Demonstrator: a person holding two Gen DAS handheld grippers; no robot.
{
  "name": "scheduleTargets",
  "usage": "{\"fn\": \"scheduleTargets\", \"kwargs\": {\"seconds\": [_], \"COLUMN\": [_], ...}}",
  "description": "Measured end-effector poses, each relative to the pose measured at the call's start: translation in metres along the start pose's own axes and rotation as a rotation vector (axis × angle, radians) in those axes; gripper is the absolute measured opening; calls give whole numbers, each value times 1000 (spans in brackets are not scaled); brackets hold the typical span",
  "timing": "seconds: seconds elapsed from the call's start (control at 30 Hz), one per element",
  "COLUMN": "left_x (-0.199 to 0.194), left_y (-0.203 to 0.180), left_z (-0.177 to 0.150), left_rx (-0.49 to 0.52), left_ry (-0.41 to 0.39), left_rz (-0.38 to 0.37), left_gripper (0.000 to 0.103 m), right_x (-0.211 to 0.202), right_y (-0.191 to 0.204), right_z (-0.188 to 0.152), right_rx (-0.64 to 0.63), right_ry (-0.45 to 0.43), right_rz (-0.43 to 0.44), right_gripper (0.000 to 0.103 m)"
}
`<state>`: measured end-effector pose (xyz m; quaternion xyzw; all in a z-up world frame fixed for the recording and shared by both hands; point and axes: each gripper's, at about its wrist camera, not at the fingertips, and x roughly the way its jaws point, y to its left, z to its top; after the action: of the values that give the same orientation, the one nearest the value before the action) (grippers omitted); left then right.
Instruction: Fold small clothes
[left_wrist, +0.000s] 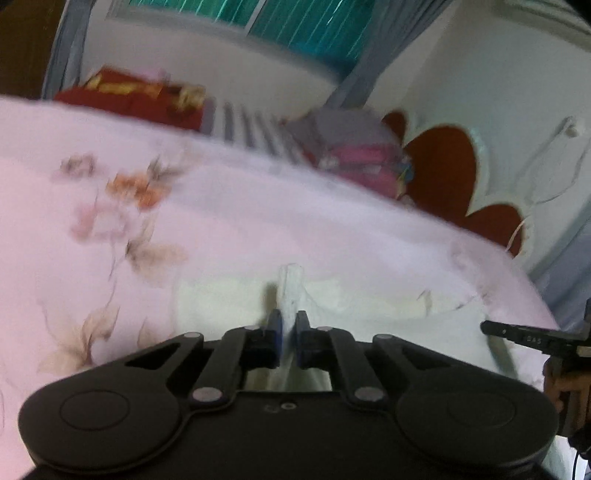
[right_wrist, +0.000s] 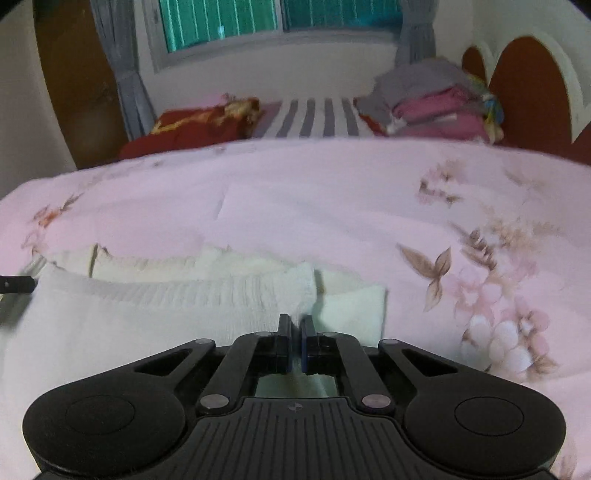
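A small white garment (left_wrist: 229, 306) lies on a pink floral bedspread (left_wrist: 221, 221). My left gripper (left_wrist: 288, 322) is shut, pinching a raised ridge of the white cloth between its blue pads. In the right wrist view the same white garment (right_wrist: 155, 317) shows a ribbed elastic band, with a cream layer (right_wrist: 147, 266) behind it. My right gripper (right_wrist: 295, 325) is shut on the garment's edge near the end of that band. One dark tip of the left gripper shows at the left edge of this view.
A red cushion (right_wrist: 192, 129), a striped sheet (right_wrist: 314, 118) and a pile of grey and pink clothes (right_wrist: 436, 107) lie at the far side of the bed. A red and white headboard (left_wrist: 443, 166) stands to the right. A hand (left_wrist: 565, 384) holds the other gripper at the right edge.
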<state>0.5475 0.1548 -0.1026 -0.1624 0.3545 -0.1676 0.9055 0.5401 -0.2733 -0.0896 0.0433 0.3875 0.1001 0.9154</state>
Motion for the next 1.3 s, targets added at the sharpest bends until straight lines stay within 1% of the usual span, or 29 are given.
{"fn": "scheduleTargets", "kwargs": {"seconds": [0.03, 0.07, 0.13, 0.2, 0.27, 0.3, 0.33, 0.37, 0.4, 0.43, 0.47, 0.5, 0.53, 0.57, 0.6, 0.63, 0.67, 0.7, 0.73, 0.77, 0.83, 0.9, 0.93, 0.97, 1.03, 1.1, 1.17, 1.23, 1.3], "left_x": [0, 4, 17, 30, 32, 29, 20, 11, -2, -15, -18, -18, -15, -10, -3, 6, 17, 27, 35, 42, 46, 46, 43, 42, 38, 29, 13, -1, -3], "left_y": [-2, -4, -3, 2, 5, 4, 1, -5, -13, -23, -32, -46, -65, -79, -95, -108, -116, -118, -117, -114, -98, -77, -68, -62, -61, -64, -79, -98, -112], "left_z": [2, 3, 5, 2, -1, -1, 0, -1, -4, -8, -12, -18, -25, -31, -37, -42, -45, -47, -48, -48, -41, -33, -29, -26, -23, -24, -29, -42, -54], "left_rx": [11, 24, 25, 18, 22, 21, 32, 59, 93, 118, 126, 146, 201, 253, 313, 362, 384, 387, 390, 397, 380, 318, 288, 272, 277, 254, 240, 249, 248], "left_ry": [-12, -5, 33, 68, 66, 65, 54, 31, -17, -62, -64, -48, -36, -27, -17, -1, 28, 60, 78, 82, 50, 34, 22, 20, 13, 4, -35, -65, -52], "left_rz": [-3, 8, 38, 65, 69, 73, 102, 137, 163, 144, 103, 66, 34, 21, 21, 19, 4, -4, 5, 26, 64, 108, 107, 110, 138, 162, 143, 109, 80], "left_gripper": [6, 3, 3, 3, 10, 15, 34, 55, 60, 61, 61, 60, 60, 60, 60, 62, 68, 70, 68, 68, 68, 67, 64, 65, 65, 65, 70, 73, 73], "right_x": [-7, -11, -15, -4, 9, 9, 6, 3, -3, -16, -32, -42, -44, -41, -37, -32, -27, -21, -15, -6, 5, 14, 19, 24, 23, 19, 5, -15, -26], "right_y": [-4, -9, -15, -16, -17, -16, -17, -18, -17, -14, -11, -6, 2, 16, 33, 52, 66, 77, 86, 92, 92, 73, 59, 42, 22, 25, 30, 41, 66], "right_z": [0, 0, -1, -4, -10, -12, -11, -8, -7, -7, -8, -11, -12, -13, -16, -19, -21, -22, -23, -23, -22, -14, -11, -9, -5, -4, -5, -9, -23], "right_rx": [23, 38, 57, 60, 72, 74, 87, 104, 108, 98, 85, 79, 76, 37, -21, -86, -130, -164, -190, -210, -231, -180, -132, -73, 7, -20, -8, -17, -108], "right_ry": [-36, -63, -88, -42, 2, -7, -5, -4, -15, -61, -125, -161, -143, -119, -113, -106, -95, -82, -67, -42, -28, -47, -48, -40, -32, -26, -59, -87, -81], "right_rz": [-5, -12, -25, -42, -52, -53, -56, -59, -78, -123, -114, -49, 25, 87, 124, 158, 184, 210, 228, 237, 209, 82, 10, -75, -49, -62, -61, 17, 112], "right_gripper": [2, 1, 1, 2, 2, 2, 2, 5, 28, 45, 59, 59, 59, 57, 55, 54, 54, 54, 54, 54, 54, 54, 54, 54, 54, 54, 54, 54, 54]}}
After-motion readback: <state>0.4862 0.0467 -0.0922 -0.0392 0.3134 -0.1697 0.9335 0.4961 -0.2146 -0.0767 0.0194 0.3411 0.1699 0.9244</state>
